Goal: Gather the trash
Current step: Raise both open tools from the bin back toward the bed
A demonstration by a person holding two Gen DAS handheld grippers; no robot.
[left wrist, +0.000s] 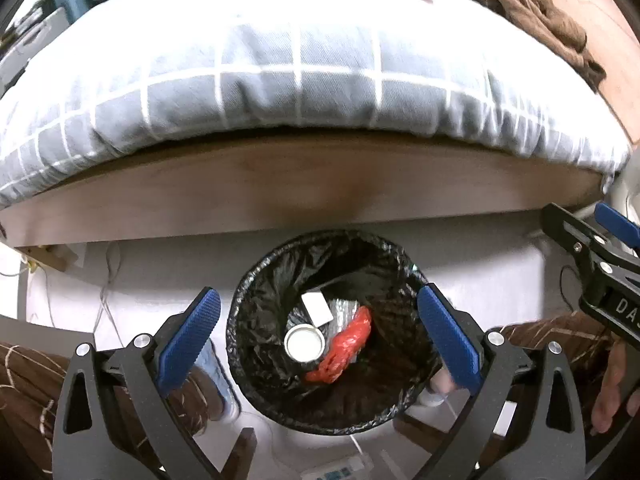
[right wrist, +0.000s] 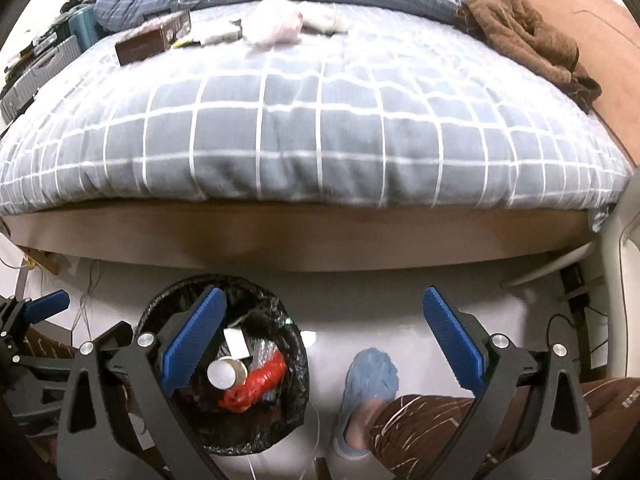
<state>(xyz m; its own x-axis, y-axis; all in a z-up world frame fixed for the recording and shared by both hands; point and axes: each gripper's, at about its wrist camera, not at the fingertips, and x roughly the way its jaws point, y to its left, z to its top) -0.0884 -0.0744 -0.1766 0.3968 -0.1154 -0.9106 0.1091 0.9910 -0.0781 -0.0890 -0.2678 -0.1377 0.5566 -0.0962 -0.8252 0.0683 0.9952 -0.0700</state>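
A round bin with a black liner (left wrist: 256, 280) stands on the white floor by the bed. Inside it lie a silver can (left wrist: 304, 344), a red crumpled bag (left wrist: 344, 350) and a white card (left wrist: 316, 307). My left gripper (left wrist: 320, 340) hangs open and empty right above the bin. My right gripper (right wrist: 324, 340) is open and empty to the right of the bin (right wrist: 160, 308), above the floor; it also shows at the left wrist view's right edge (left wrist: 600, 248). On the bed lie a brown box (right wrist: 154, 38), white crumpled wrappers (right wrist: 276, 26) and small packets (right wrist: 216, 34).
A grey checked quilt (right wrist: 320, 132) covers the bed above a wooden frame (right wrist: 300, 240). A brown garment (right wrist: 528, 40) lies at the bed's right. My foot in a blue slipper (right wrist: 368, 380) stands right of the bin. Cables (left wrist: 108, 280) trail on the floor at left.
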